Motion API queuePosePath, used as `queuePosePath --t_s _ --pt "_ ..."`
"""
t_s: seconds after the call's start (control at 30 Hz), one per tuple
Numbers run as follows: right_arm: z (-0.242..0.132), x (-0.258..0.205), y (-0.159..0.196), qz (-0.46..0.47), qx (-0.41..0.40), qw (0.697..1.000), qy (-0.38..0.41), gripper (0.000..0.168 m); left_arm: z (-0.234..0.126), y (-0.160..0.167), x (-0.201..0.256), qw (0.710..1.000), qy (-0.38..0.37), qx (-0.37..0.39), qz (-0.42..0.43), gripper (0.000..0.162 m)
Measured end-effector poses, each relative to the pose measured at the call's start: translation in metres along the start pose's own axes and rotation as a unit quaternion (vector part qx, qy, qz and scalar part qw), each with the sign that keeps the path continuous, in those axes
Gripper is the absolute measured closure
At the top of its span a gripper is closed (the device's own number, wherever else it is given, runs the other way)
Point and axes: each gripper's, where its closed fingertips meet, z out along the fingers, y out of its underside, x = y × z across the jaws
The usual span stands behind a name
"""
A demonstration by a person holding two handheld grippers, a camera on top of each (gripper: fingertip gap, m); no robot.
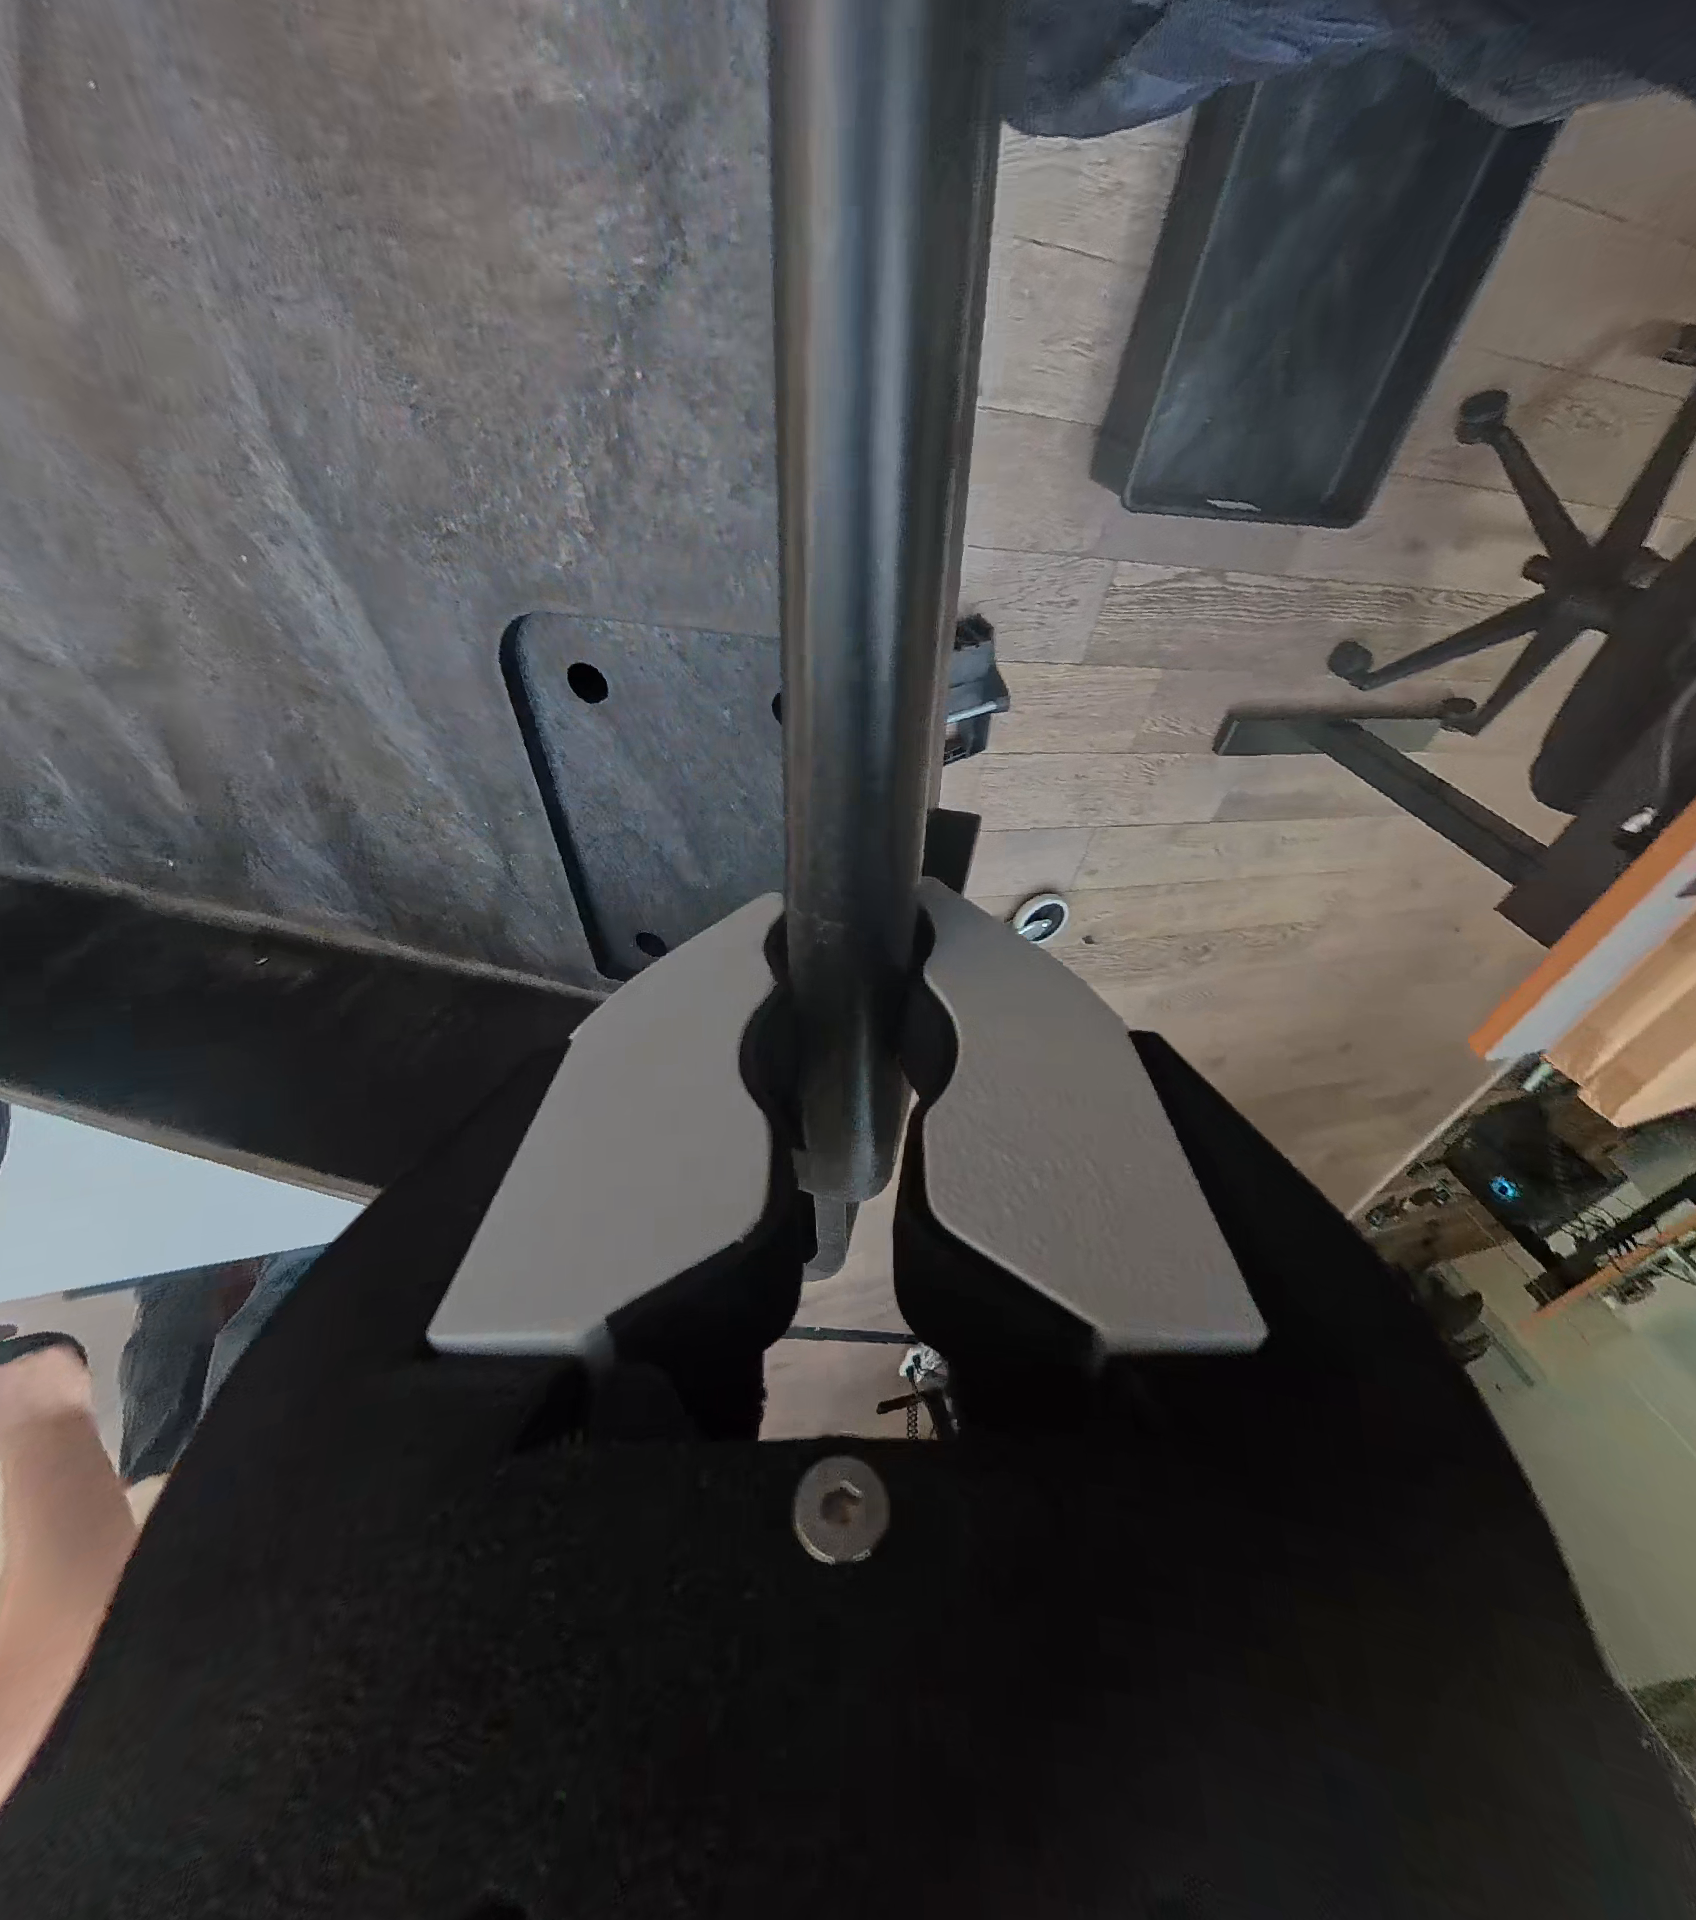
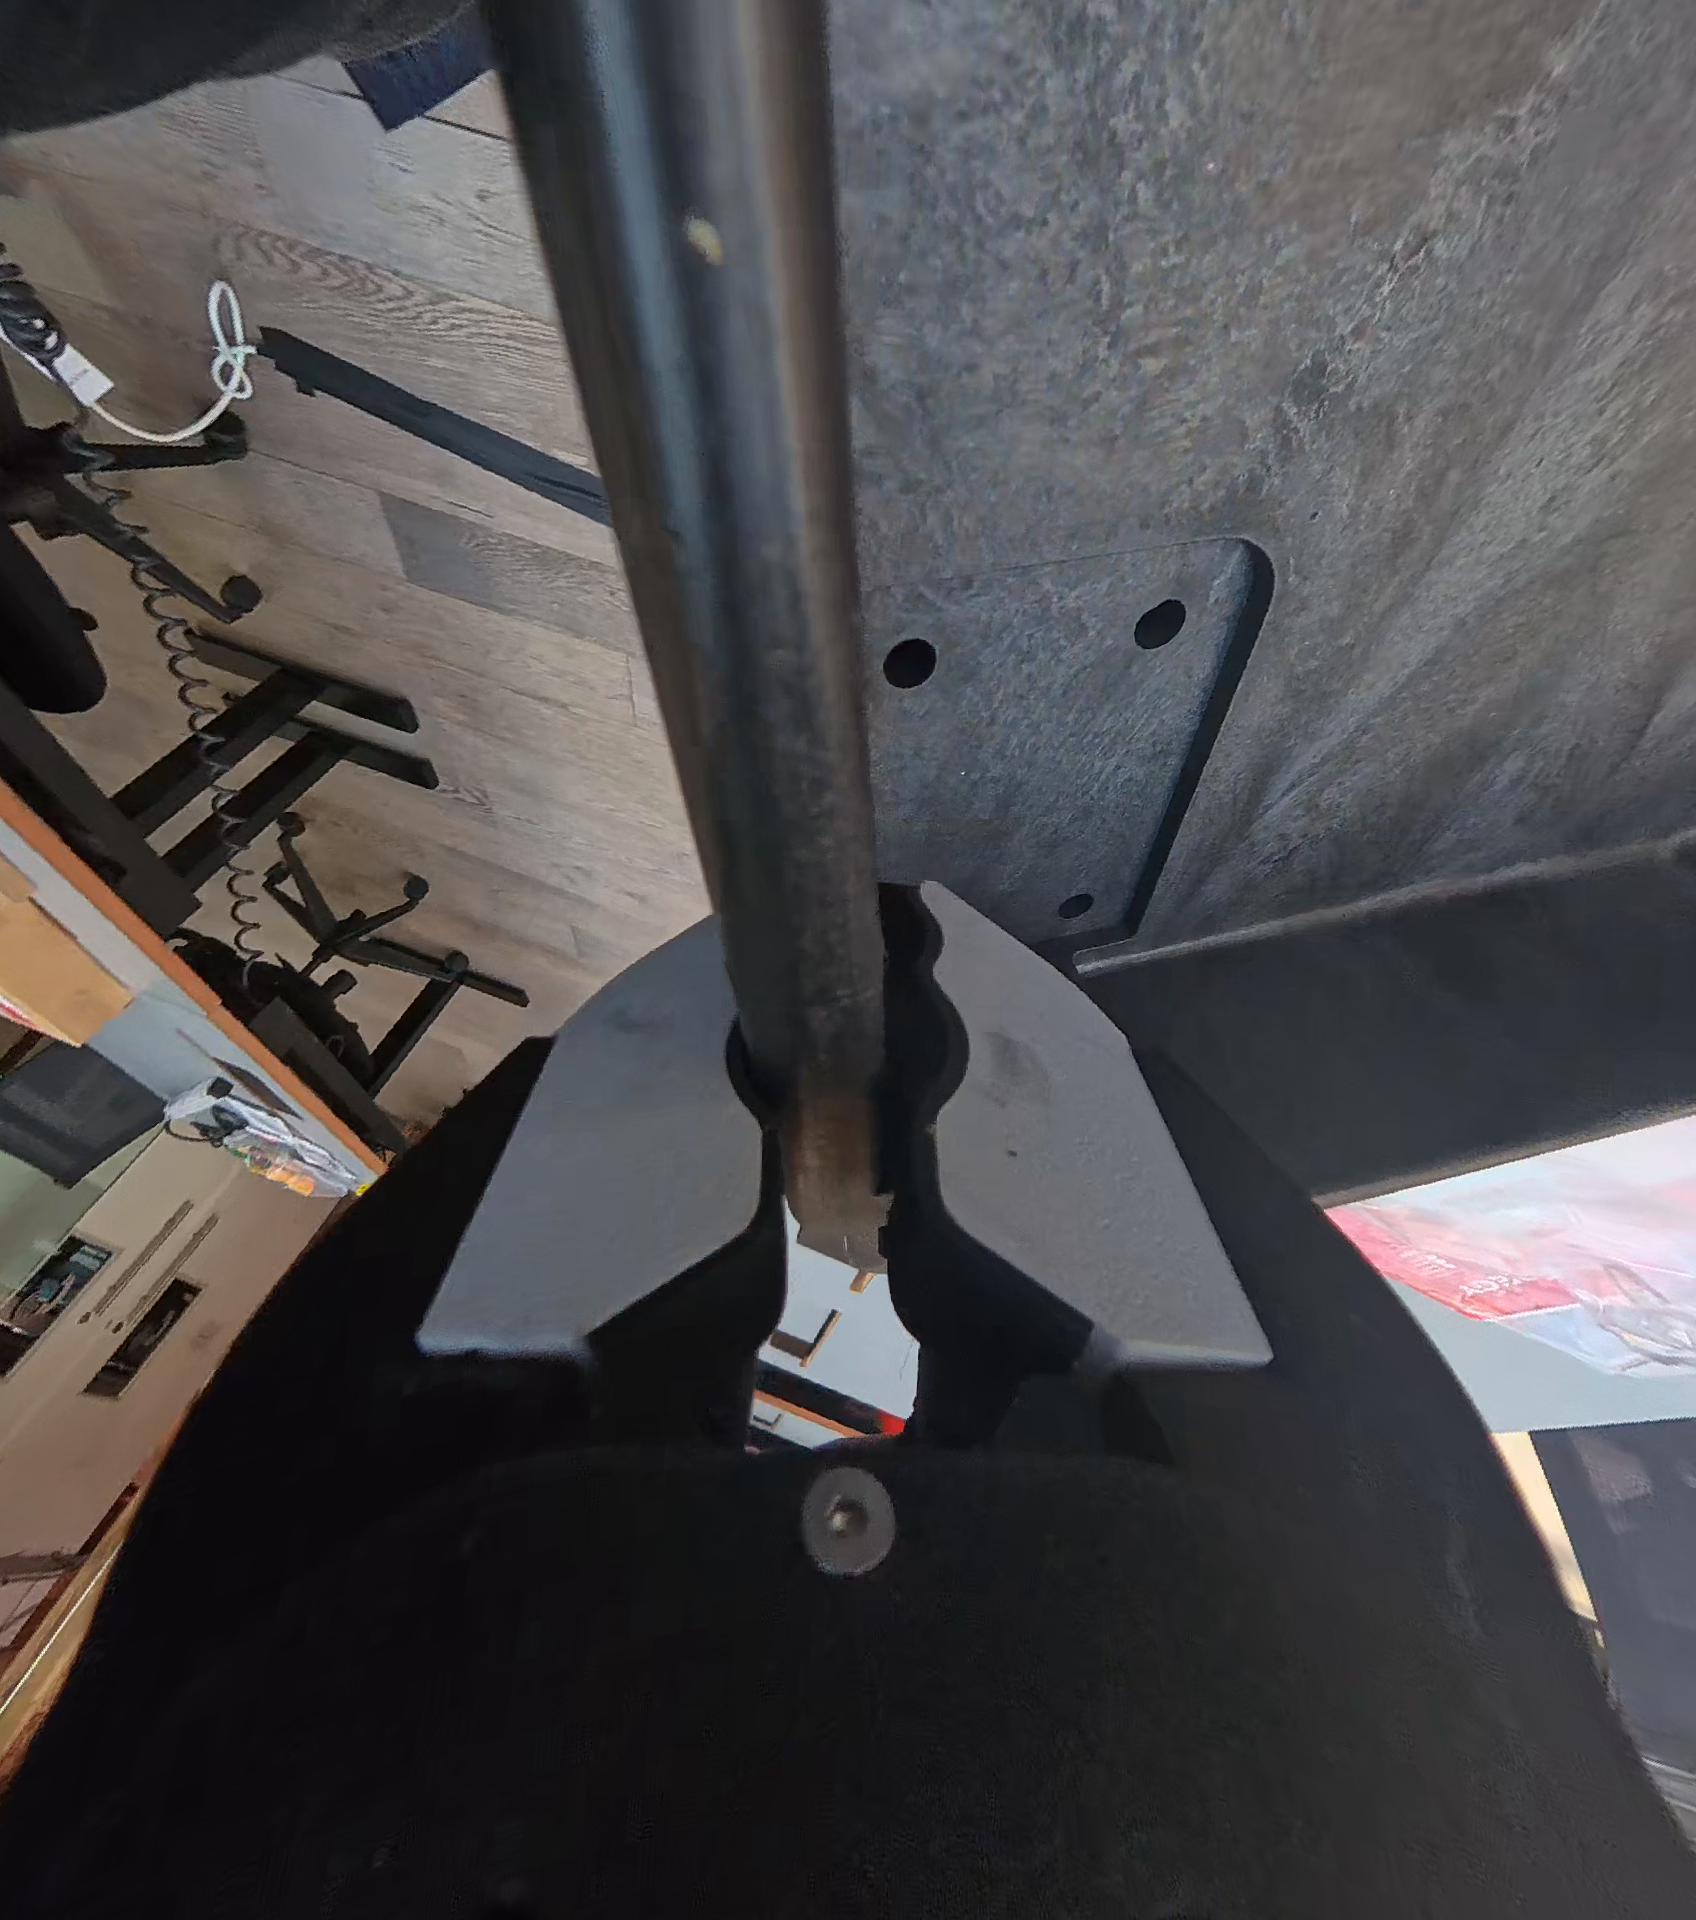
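My left gripper is shut on a dark metal rod that runs straight away from it to the top edge of the left wrist view. My right gripper is shut on a like dark metal rod that leans a little to the left in the right wrist view. Each rod's near end sits between the grey fingers. Beside each rod is a rough grey slab with a dark plate with holes. Dark blue cloth hangs at the top.
A wooden floor lies beyond. On it stand a black tray, an office chair base and black stands. A black beam crosses by the slab. A person's arm shows lower left.
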Motion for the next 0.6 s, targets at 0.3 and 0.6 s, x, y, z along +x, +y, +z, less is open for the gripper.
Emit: queuePosePath --t_s 0.3,0.6 --pt "-0.055 0.037 0.032 0.078 0.088 0.992 0.049 0.127 -0.047 -0.009 0.012 0.986 0.163 0.044 0.009 0.148" --pt "-0.113 0.053 0.058 0.252 0.304 0.814 0.426 0.097 -0.076 0.003 -0.014 0.976 0.214 0.045 0.021 0.148"
